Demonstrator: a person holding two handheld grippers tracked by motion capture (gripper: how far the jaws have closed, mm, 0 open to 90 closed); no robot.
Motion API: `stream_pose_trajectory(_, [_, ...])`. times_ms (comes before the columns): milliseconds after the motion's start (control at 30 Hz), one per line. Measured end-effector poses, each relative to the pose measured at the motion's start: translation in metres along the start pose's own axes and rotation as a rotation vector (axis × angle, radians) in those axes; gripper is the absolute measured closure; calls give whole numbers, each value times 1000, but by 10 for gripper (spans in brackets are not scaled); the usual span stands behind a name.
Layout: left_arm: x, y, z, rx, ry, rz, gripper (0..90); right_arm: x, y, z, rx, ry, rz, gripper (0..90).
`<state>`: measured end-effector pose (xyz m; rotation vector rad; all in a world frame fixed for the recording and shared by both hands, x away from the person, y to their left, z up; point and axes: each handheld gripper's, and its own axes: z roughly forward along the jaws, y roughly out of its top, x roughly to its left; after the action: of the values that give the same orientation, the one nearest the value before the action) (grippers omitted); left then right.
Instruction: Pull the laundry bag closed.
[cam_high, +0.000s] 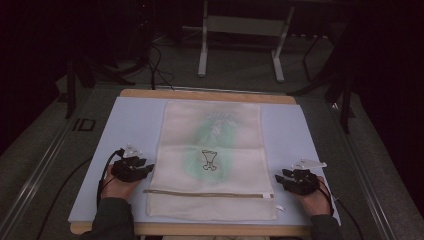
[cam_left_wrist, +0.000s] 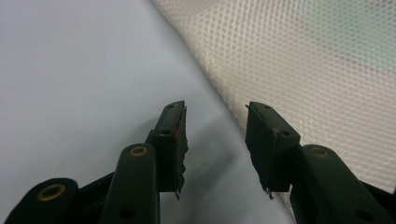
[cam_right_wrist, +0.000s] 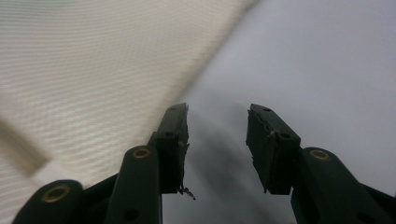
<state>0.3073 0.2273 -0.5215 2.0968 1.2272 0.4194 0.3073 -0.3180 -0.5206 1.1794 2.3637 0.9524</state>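
The cream mesh laundry bag (cam_high: 212, 160) with a zip lay flat at centre of the pale-blue bench (cam_high: 135, 120). L gripper (cam_high: 141, 167) and R gripper (cam_high: 283, 179) flanked its side edges, fingers wide open, holding nothing. Step: pre-grasp approach. Next move likely req. closing in on each edge to pinch the mesh.

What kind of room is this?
Probably a lab or workshop for recording hand work: a padded table with a mesh bag laid flat, metal stand legs behind, and cables on the floor.

The green thing inside the mesh bag (cam_high: 212, 160) is showing blurry through it; forearms are getting cropped at the bottom edge.
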Motion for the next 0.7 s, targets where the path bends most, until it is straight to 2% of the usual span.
stream_pose_trajectory(167, [3,0,-1,3,-19,-1,574,10,5,0,28,36,-64,586])
stream_pose_trajectory(267, [3,1,-2,-2,-32,5,574,16,9,1,14,53,-101,577])
stream_pose_trajectory(500, [1,2,-2,-10,-55,29,578,27,17,1,-10,78,-118,571])
stream_pose_trajectory(600, [0,3,-1,-10,-65,37,559,33,22,2,-25,103,-123,548])
stream_pose_trajectory(700, [-1,4,-1,-15,-74,45,554,38,25,4,-26,104,-136,555])
